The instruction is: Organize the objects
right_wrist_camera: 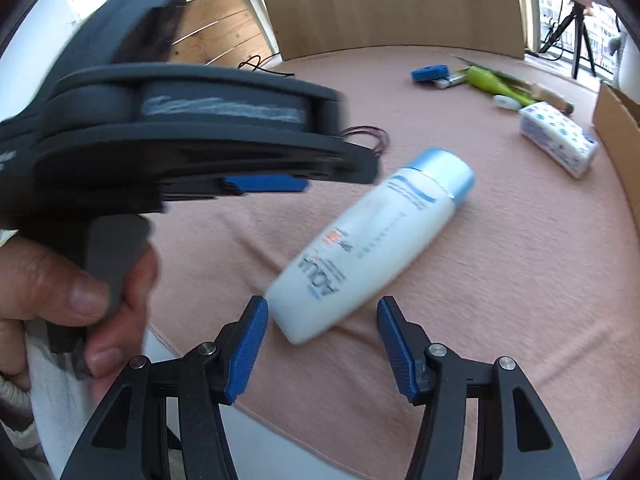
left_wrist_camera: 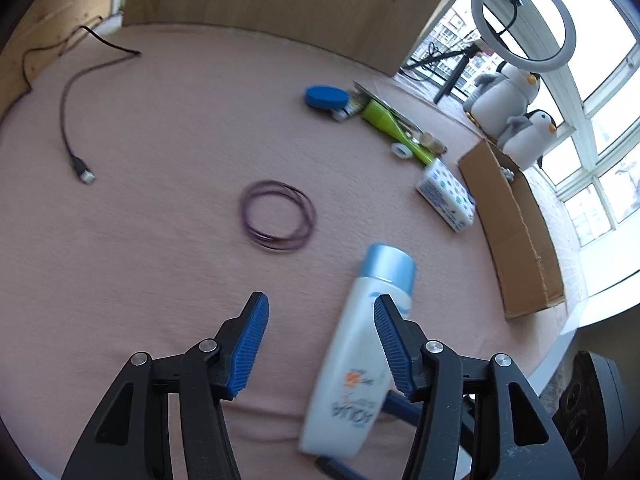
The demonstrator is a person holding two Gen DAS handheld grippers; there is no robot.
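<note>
A white lotion bottle (left_wrist_camera: 356,356) with a light blue cap lies on its side on the pink cloth (left_wrist_camera: 160,200). My left gripper (left_wrist_camera: 320,344) is open above it, the bottle's body under the right finger. In the right wrist view the same bottle (right_wrist_camera: 368,248) lies just ahead of my open right gripper (right_wrist_camera: 322,344), its base near the left fingertip. The left gripper's body (right_wrist_camera: 180,136), held by a hand (right_wrist_camera: 72,288), fills the left of that view. A coil of purple bands (left_wrist_camera: 278,215) lies beyond the bottle.
Further off lie a patterned tissue pack (left_wrist_camera: 446,195), a green bottle (left_wrist_camera: 394,127), a blue round lid (left_wrist_camera: 325,97) and a small white ring (left_wrist_camera: 402,151). An open cardboard box (left_wrist_camera: 516,232) stands at the right edge, with plush penguins (left_wrist_camera: 516,108) behind. A black cable (left_wrist_camera: 70,120) lies at left.
</note>
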